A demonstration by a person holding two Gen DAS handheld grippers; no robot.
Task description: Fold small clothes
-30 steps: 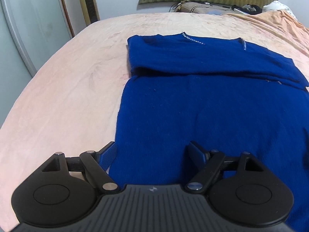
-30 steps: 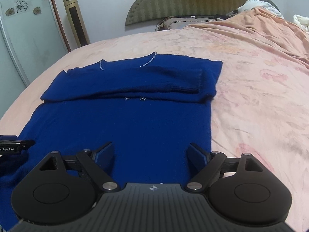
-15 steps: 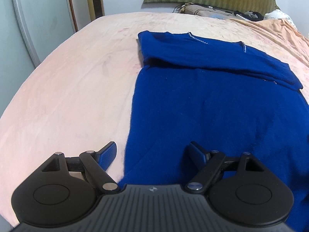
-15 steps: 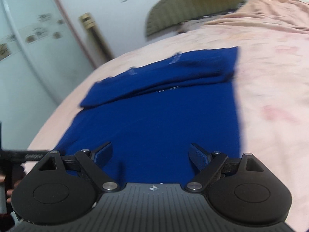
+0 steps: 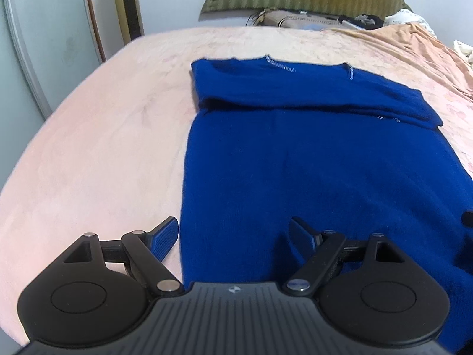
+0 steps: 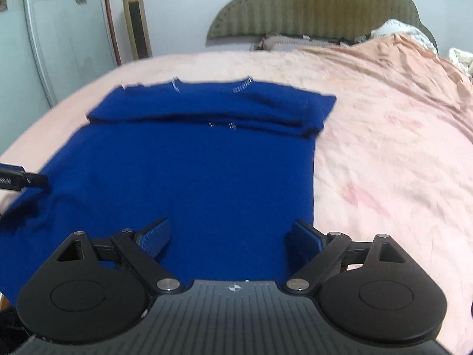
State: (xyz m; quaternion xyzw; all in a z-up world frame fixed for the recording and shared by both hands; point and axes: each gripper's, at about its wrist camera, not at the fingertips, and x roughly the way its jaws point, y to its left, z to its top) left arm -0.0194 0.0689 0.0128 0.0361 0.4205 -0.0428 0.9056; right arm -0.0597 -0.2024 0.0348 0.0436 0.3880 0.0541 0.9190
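Note:
A dark blue sweater lies flat on the bed, its sleeves folded across the chest in a band near the neckline. My left gripper is open low over the sweater's near left edge, with one finger over the bedsheet and the other over the cloth. My right gripper hovers over the sweater near its right edge. Its jaws are opening, with only flat cloth beneath and nothing pinched between them. The left gripper's tip shows at the left border of the right wrist view.
The pink bedsheet spreads wide on both sides of the sweater. An olive headboard with piled bedding and clothes closes the far end. A tall gold tower appliance and a pale wardrobe door stand at the left.
My left gripper has shifted left, so the sweater's left edge now lies between its fingers. The right view tilted and levelled again; its jaws stand slightly wider. The sweater has not moved.

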